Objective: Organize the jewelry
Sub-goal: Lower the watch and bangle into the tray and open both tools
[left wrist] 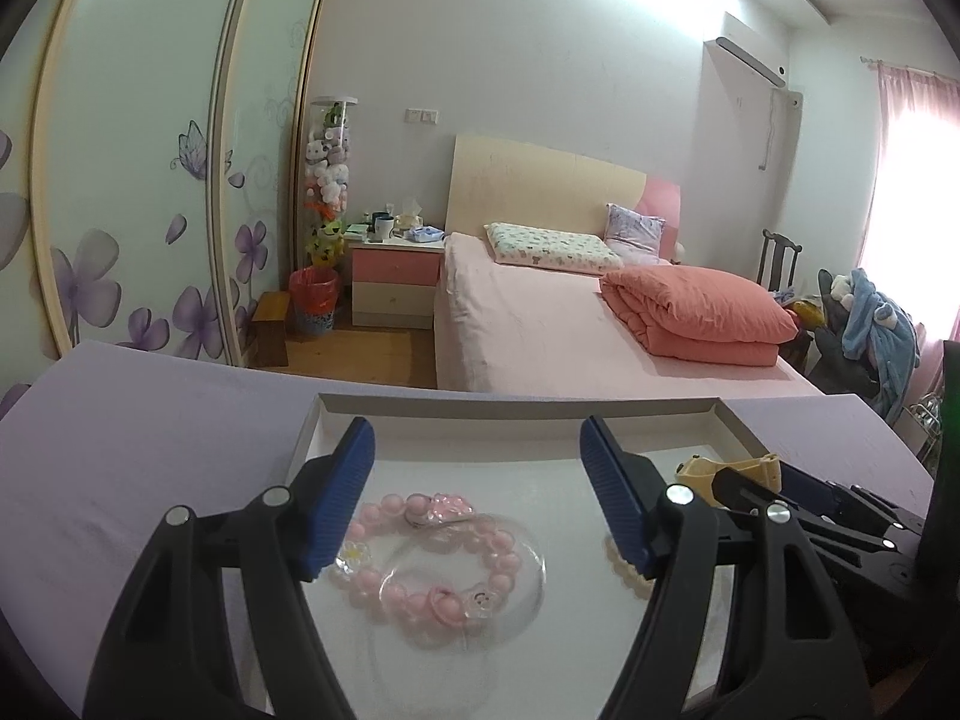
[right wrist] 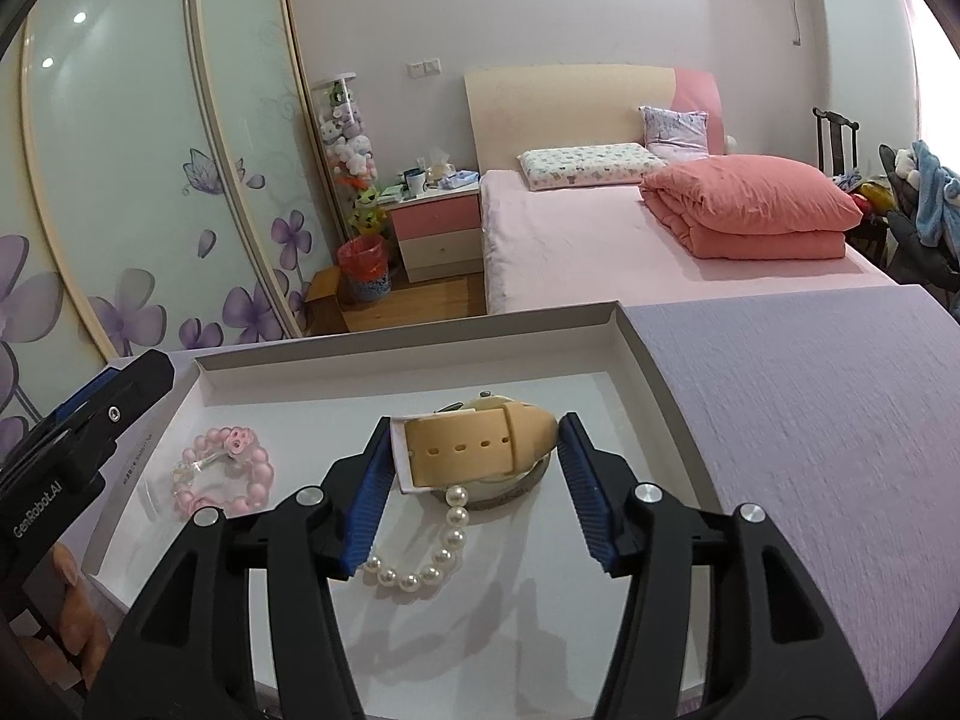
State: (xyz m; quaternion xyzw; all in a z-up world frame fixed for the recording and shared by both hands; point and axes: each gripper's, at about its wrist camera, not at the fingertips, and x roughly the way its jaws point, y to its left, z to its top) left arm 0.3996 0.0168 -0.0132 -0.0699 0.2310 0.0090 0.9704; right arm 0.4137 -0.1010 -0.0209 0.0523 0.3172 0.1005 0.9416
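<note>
A shallow white box (left wrist: pixel 516 405) (right wrist: pixel 648 360) lies on a lilac table. In it lies a pink bead bracelet (left wrist: pixel 420 576) (right wrist: pixel 225 474) in a clear bag, a white pearl bracelet (right wrist: pixel 432 558) (left wrist: pixel 624 570), and a cream watch (right wrist: pixel 480 444) (left wrist: pixel 732 471) on a white card. My left gripper (left wrist: pixel 477 492) is open just above the pink bracelet. My right gripper (right wrist: pixel 474 492) has its jaws on both sides of the watch strap and touches it; the pearl bracelet lies below.
The lilac table (right wrist: pixel 828 420) extends right of the box. Beyond it are a bed (right wrist: pixel 600 240) with a folded pink quilt (right wrist: pixel 750 204), a nightstand (right wrist: pixel 438 234) and a flowered wardrobe (right wrist: pixel 120 180).
</note>
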